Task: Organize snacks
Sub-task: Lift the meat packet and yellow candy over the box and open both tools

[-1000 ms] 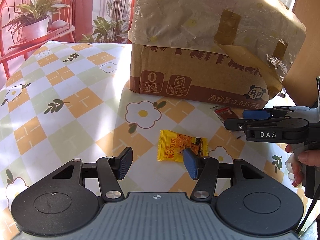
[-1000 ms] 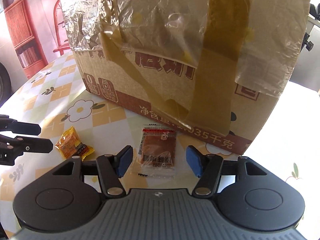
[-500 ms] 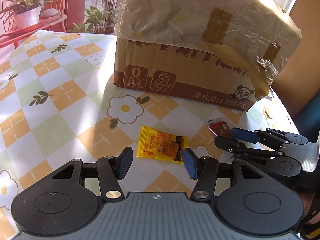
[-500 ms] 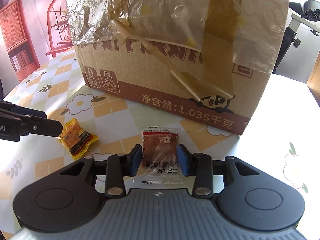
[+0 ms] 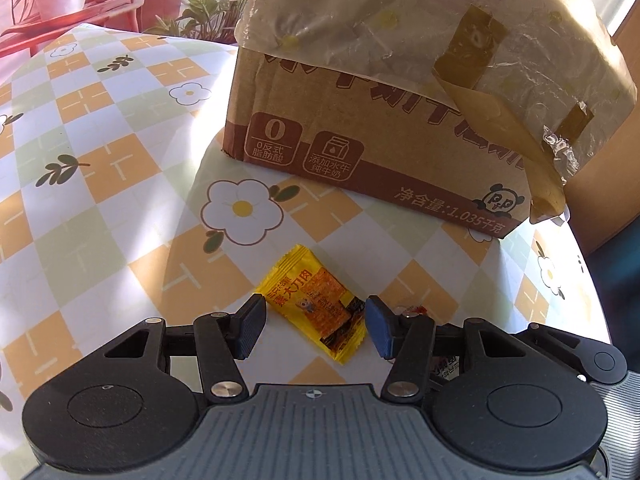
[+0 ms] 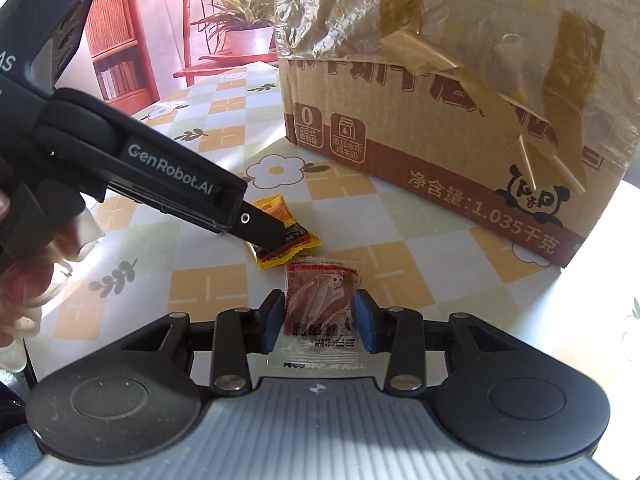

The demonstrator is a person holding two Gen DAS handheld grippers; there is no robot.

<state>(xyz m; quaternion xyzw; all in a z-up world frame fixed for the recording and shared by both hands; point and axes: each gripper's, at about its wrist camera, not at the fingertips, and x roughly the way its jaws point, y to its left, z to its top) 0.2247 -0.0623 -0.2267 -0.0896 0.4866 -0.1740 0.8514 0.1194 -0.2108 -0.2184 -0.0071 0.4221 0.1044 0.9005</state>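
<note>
Right tool (image 6: 319, 320) has just been closing, pads now pressing both sides of clear snack packet (image 6: 320, 304), brown contents, packet low over counter (image 6: 400, 208). Left tool (image 5: 312, 326) moved closer to yellow snack packet (image 5: 316, 310), jaws apart, straddling it without touching; packet flat on counter near middle. Taped cardboard box (image 5: 360, 148) toward far counter edge, top covered with plastic film, contents hidden.
</note>
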